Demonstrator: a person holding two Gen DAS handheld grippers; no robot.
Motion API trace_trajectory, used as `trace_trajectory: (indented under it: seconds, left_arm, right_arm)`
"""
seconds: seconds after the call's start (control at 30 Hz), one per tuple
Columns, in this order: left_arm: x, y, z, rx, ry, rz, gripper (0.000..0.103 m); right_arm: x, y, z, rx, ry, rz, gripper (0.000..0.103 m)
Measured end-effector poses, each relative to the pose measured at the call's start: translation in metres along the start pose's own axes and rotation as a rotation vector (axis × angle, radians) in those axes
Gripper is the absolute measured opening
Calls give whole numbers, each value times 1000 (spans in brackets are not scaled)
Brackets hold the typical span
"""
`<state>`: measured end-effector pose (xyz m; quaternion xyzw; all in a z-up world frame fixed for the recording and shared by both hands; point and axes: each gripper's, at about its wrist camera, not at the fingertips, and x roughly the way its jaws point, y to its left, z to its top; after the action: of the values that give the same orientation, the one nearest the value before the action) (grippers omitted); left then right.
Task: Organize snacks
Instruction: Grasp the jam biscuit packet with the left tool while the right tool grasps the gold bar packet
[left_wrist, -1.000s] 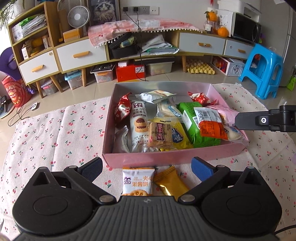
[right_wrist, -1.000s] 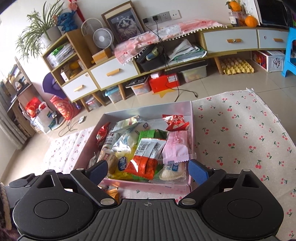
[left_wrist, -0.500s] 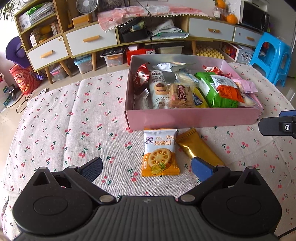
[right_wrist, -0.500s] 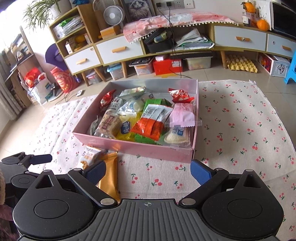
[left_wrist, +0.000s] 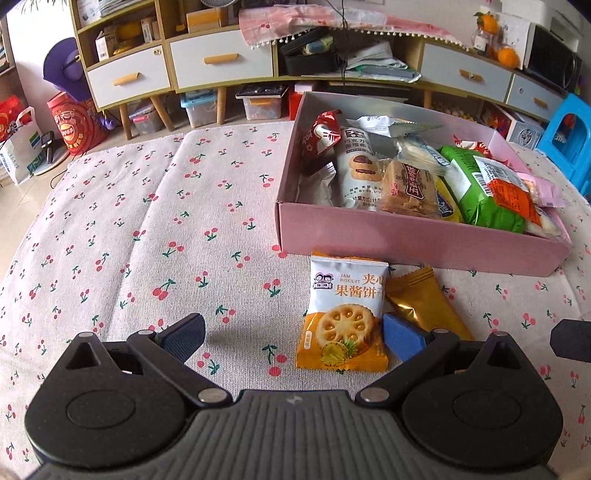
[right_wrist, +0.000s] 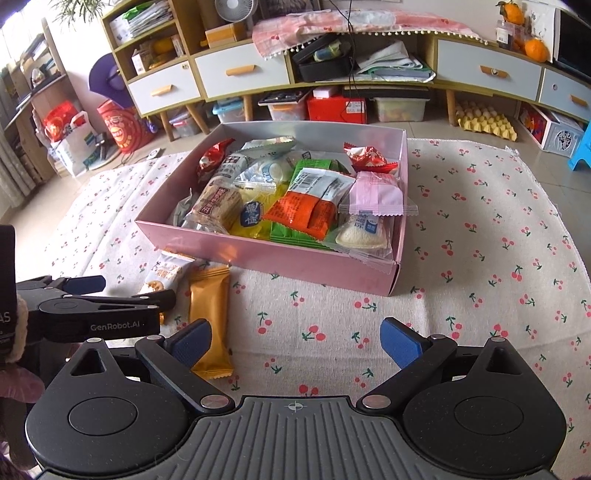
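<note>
Both tools hang over the cloth in front of the box; nothing is gripped. My left gripper (left_wrist: 291, 334) is spread wide, its right-hand pad beside the lower right edge of the jam biscuit packet (left_wrist: 343, 312) without touching it that I can confirm. My right gripper (right_wrist: 293, 341) is likewise spread, empty, over bare cloth at 6 o'clock of the box.

Pink box (right_wrist: 266, 254): already crowded. Packets overlap in layers: a green pack (right_wrist: 314, 166) under an orange-and-white one (right_wrist: 306, 206), a pink wrapper (right_wrist: 375, 192) at the box's 3 o'clock wall, a red wrapper (left_wrist: 319, 138) propped against the 9 o'clock wall. My reading: the box is the collecting place, and filling went by dropping, not by arranging.

Two items remain outside, at roughly 7 o'clock of the box, just beside its near wall: the jam biscuit packet and a gold packet (right_wrist: 210, 317), lying flat, the biscuit packet's edge overlapping the gold one. Judgement: these are the last to go in. The left tool is closest to the biscuit packet, so that looks like the next pick. Flat foil on soft cloth may slip from the pads.

Surface: white cloth with cherry print (left_wrist: 147, 229), slightly creased, spread on a low platform. Room: tiled floor, long cabinet with drawers (right_wrist: 240, 74) at 12 o'clock, storage bins beneath, blue stool (left_wrist: 570, 140) at 2 o'clock.
</note>
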<state>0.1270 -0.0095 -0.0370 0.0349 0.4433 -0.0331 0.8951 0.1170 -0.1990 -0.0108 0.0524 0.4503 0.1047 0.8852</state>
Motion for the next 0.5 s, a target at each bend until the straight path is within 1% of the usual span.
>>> trace_trajectory:
  seconds: [0.27,0.5]
  left_arm:
    - [1,6,-3,-31,-11,-16,103]
    - [3,7,1,-28,7,-18,103]
  right_arm:
    - [5,-3,-2,1,13,-11,99]
    - [9,3,-4,-19,25,-13,99]
